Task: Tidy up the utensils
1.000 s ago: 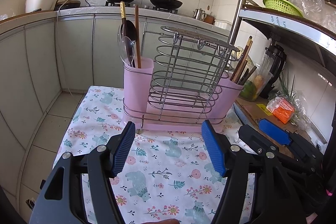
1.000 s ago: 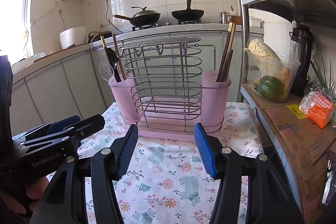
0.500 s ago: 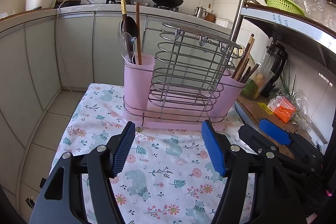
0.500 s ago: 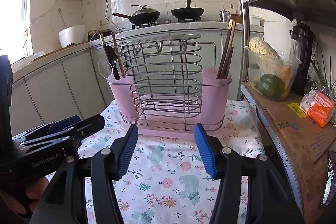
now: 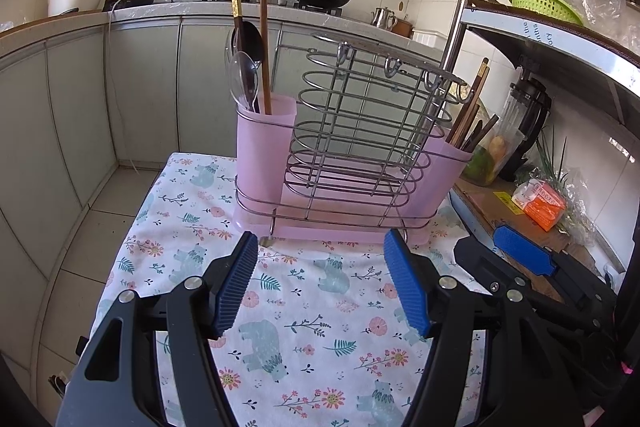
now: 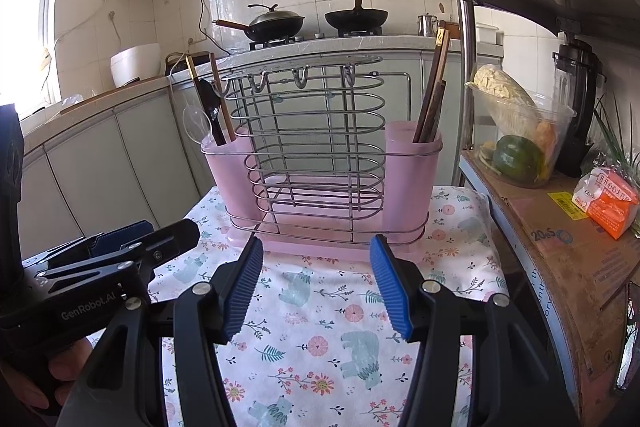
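Hovering over a floral tablecloth (image 5: 320, 311), the left gripper (image 5: 322, 283) has its blue-padded jaws spread wide and holds nothing. Beside it to the right, the right gripper (image 6: 316, 287) is equally wide and empty, at about the same height over the cloth. Bare cloth lies between both sets of jaws and just ahead of the fingertips.

Directly ahead of both grippers stands the utensil rack (image 5: 348, 163), a wire frame on a pink tray, its front edge just beyond the fingertips. The middle wire basket (image 6: 312, 143) is open at the top. Ahead and to the left, a pink cup (image 5: 266, 147) holds a clear spoon (image 5: 243, 81), a dark spoon (image 5: 250, 41) and upright chopsticks (image 5: 264, 55). Ahead and to the right, a second pink cup (image 6: 412, 167) holds dark chopsticks (image 6: 434, 91) leaning rightward.

Left of the left gripper the cloth's edge drops to a tiled floor (image 5: 100, 211). Right of the right gripper a cardboard-covered shelf (image 6: 560, 251) crowds the cloth's edge, carrying a clear tub of vegetables (image 6: 516, 143) and an orange packet (image 6: 608, 201). A steel pole (image 6: 460, 39) rises just right of the rack.
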The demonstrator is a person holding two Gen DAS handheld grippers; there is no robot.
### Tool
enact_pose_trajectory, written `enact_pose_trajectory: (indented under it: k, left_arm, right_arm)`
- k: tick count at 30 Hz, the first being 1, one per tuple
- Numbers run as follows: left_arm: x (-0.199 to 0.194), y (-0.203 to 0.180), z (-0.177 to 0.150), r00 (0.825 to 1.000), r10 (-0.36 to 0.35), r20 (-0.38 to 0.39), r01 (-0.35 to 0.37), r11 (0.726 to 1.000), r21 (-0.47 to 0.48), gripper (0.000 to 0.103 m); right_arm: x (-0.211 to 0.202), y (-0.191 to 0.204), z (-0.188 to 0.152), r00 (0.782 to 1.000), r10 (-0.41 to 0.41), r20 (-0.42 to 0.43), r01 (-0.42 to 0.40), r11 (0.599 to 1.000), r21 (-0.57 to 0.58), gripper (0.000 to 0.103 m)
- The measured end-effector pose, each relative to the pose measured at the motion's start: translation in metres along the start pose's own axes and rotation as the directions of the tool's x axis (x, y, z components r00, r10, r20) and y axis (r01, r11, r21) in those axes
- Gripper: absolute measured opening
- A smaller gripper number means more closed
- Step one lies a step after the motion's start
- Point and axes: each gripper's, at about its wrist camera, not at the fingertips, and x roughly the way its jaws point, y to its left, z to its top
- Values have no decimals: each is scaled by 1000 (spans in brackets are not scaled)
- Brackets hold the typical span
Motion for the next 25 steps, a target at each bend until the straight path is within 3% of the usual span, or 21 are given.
enact_pose_trajectory:
  k: [16, 25]
  left_arm:
    - [12, 5, -1, 999, 9, -30, -10, 1000, -19, 66]
    - [30, 16, -3, 994, 13, -104, -20, 998, -65, 66]
  right_arm:
    - [10, -2, -2, 999, -15, -28, 15, 1000, 3, 55]
    - [25, -12, -6, 997, -41, -65, 44, 999, 33, 55]
